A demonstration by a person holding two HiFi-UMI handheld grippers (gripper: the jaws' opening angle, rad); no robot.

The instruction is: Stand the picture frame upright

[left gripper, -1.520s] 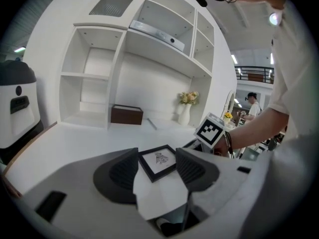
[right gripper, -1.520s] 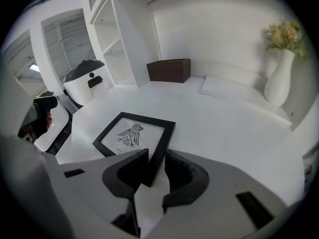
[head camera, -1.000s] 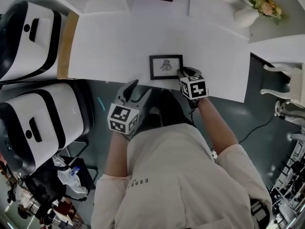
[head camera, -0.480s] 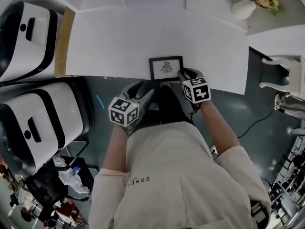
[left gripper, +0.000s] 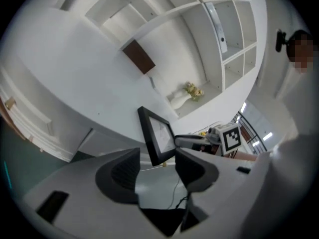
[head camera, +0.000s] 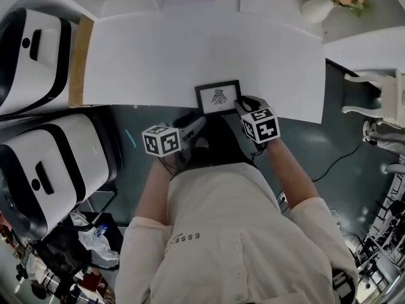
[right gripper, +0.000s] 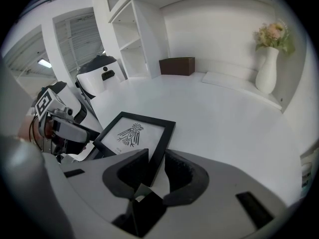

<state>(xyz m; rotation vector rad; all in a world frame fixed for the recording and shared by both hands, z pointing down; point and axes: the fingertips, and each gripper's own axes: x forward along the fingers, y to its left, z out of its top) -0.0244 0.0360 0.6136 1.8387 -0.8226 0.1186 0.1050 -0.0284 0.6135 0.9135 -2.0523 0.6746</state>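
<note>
One edge of the picture frame clamped in right gripper; left gripper jaws closing around its corner, untouching

Only one piece of lettering can be read. It is a row of pale capitals low on the person's cream shirt, seen in the head view, spelling "ESSE", perhaps with further letters lost in a fold; the picture frame holds a bird drawing with a tiny line of print beneath it, too small to make out.
</note>
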